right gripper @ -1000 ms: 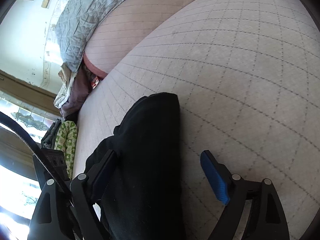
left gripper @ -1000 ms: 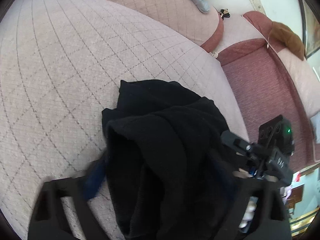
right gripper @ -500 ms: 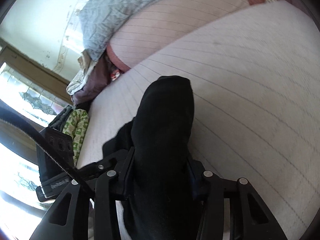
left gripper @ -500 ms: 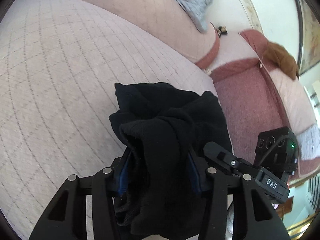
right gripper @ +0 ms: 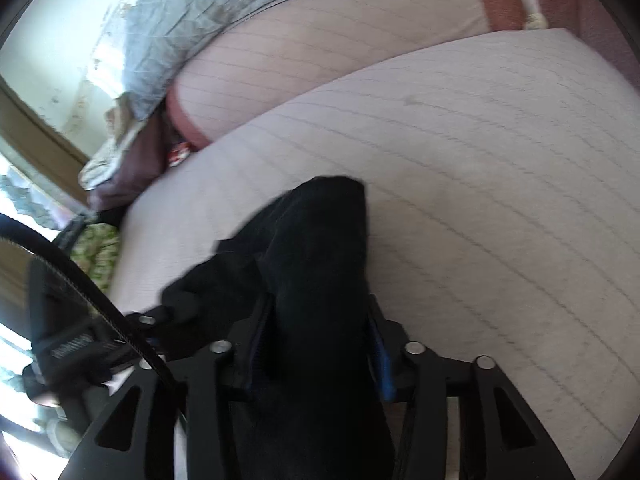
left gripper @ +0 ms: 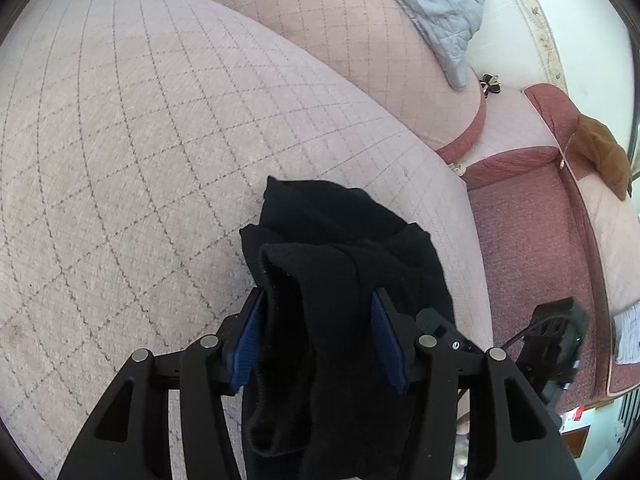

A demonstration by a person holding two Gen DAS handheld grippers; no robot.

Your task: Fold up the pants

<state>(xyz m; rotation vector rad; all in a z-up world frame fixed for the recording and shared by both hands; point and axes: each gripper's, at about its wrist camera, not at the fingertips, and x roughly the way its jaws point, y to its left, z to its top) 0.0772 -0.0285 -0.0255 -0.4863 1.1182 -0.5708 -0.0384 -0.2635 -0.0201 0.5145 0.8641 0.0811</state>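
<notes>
The black pants (left gripper: 340,248) lie bunched on a pale quilted cushion (left gripper: 140,140). My left gripper (left gripper: 318,316) is shut on a thick fold of the black pants, its blue pads (left gripper: 250,340) pressing both sides. In the right wrist view, my right gripper (right gripper: 320,336) is shut on another thick fold of the black pants (right gripper: 320,264), which rise off the cushion (right gripper: 500,200). The right gripper also shows at the right edge of the left wrist view (left gripper: 556,344).
A pink back cushion (left gripper: 360,40) with a grey quilted blanket (left gripper: 444,4) stands behind. A dark red seat (left gripper: 532,220) and a brown cloth (left gripper: 604,152) lie to the right. A pile of clothes (right gripper: 120,152) sits at the cushion's left end in the right wrist view.
Both grippers have closed on folds of the pants. They now hold the fabric up off the cushion, and the right wrist view has tilted further.
</notes>
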